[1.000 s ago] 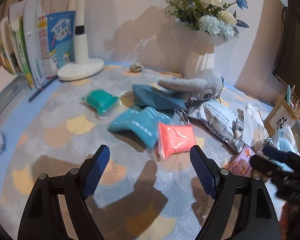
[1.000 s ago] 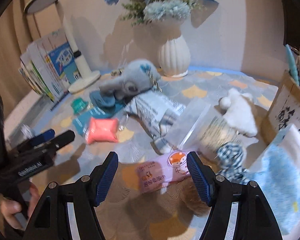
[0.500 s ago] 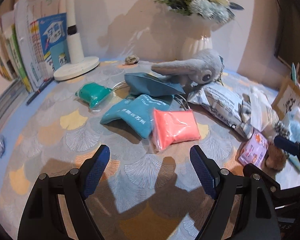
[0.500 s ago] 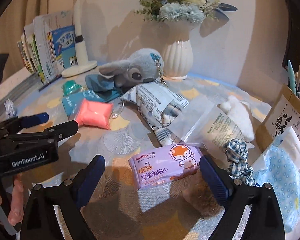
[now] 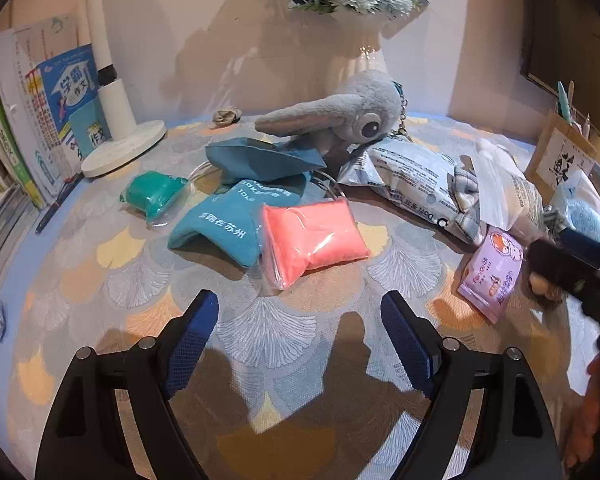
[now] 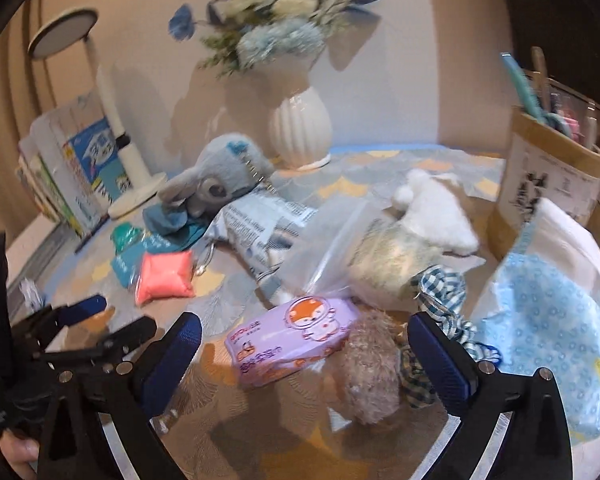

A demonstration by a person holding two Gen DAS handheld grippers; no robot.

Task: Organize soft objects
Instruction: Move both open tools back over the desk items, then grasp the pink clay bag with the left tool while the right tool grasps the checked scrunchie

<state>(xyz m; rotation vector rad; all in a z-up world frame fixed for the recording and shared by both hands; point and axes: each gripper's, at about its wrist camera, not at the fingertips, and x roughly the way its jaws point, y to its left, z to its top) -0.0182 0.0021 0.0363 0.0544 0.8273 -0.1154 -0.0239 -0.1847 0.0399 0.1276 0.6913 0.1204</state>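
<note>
My left gripper (image 5: 300,340) is open and empty, low over the patterned tablecloth (image 5: 284,360), just in front of a pink soft pack (image 5: 312,238). Beside it lie a teal pouch (image 5: 228,220), a green pack (image 5: 154,194), a blue cloth (image 5: 260,158) and a grey plush toy (image 5: 340,114). My right gripper (image 6: 304,354) is open, with a purple wipes pack (image 6: 288,338) and a fuzzy brown ball (image 6: 370,372) between its fingers. The left gripper also shows in the right wrist view (image 6: 100,324).
A white vase of flowers (image 6: 300,132) stands at the back. A lamp base (image 5: 124,146) and books (image 5: 32,120) are at the left. A printed bag (image 5: 416,182), clear bag (image 6: 340,240), white plush (image 6: 436,216), checked cloth (image 6: 440,292), blue-dotted bag (image 6: 548,320) and pen box (image 6: 552,164) crowd the right.
The left gripper has moved closer to the pink pack. The right gripper has moved forward and lower, so the purple wipes pack and fuzzy ball now lie between its fingers. Both stay open.
</note>
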